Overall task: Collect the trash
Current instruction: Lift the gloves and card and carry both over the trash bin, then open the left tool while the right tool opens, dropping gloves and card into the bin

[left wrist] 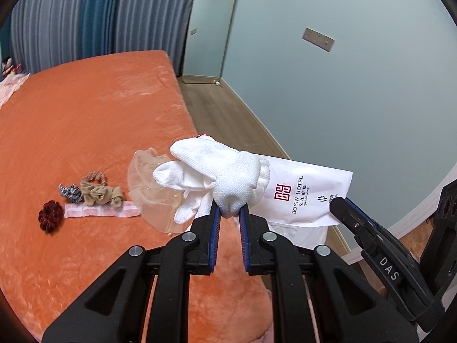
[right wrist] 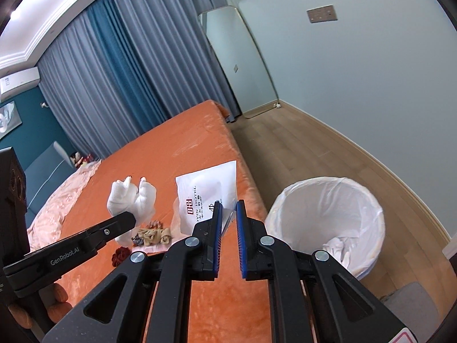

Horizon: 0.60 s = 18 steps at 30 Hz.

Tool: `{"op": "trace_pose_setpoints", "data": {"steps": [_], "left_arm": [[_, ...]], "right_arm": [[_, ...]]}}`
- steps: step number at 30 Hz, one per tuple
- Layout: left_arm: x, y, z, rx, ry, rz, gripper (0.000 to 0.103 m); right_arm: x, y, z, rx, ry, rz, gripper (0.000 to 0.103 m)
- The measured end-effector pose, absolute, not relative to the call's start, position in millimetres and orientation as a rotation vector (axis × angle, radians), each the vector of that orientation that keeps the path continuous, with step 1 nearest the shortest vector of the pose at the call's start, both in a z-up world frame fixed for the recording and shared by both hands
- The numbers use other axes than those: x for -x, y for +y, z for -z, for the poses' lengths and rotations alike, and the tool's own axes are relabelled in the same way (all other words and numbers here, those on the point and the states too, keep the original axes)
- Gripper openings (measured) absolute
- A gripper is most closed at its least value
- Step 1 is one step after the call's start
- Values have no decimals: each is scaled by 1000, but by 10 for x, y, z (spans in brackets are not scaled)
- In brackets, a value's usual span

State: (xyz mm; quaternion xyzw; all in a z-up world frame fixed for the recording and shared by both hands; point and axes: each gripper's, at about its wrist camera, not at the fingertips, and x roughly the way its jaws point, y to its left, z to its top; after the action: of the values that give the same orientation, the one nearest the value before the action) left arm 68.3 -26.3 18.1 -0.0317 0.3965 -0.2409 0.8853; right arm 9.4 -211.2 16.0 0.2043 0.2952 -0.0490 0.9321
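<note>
- Now both loads are lifted: the left gripper [left wrist: 230,210] has its jaws clamped on the cuff of a white knitted glove [left wrist: 217,171], whose limp fingers flop forward of the tips.
- Meanwhile the right gripper [right wrist: 228,210] pinches a corner of a white hotel sachet [right wrist: 205,193], thin, flat and printed, with a clear flap between the pads.
- My judgement: carry both to the right, over the lined waste bin [right wrist: 325,220], and only then let the jaws part; the glove's dangling fingers could catch the rim.
- Further out, left of the jaws, on the plush orange bedspread [left wrist: 85,131], lie fabric scrunchies [left wrist: 94,190], a dark red flower-shaped one [left wrist: 50,216], a pink wrapper strip [left wrist: 100,210] and a crumpled sheer cap [left wrist: 145,188].
</note>
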Motion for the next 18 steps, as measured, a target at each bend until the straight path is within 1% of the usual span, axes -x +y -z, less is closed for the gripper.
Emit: {"op": "trace_pose_setpoints", "data": {"steps": [10,18], "left_arm": [[-624,-860,-204,0,826,596,13],[-660,-1181,-146,-28,844,661,13]], "right_arm": [[106,-2591,-216,-454,562,184,10],[211,-2852,-161,-482,552,245,10]]}}
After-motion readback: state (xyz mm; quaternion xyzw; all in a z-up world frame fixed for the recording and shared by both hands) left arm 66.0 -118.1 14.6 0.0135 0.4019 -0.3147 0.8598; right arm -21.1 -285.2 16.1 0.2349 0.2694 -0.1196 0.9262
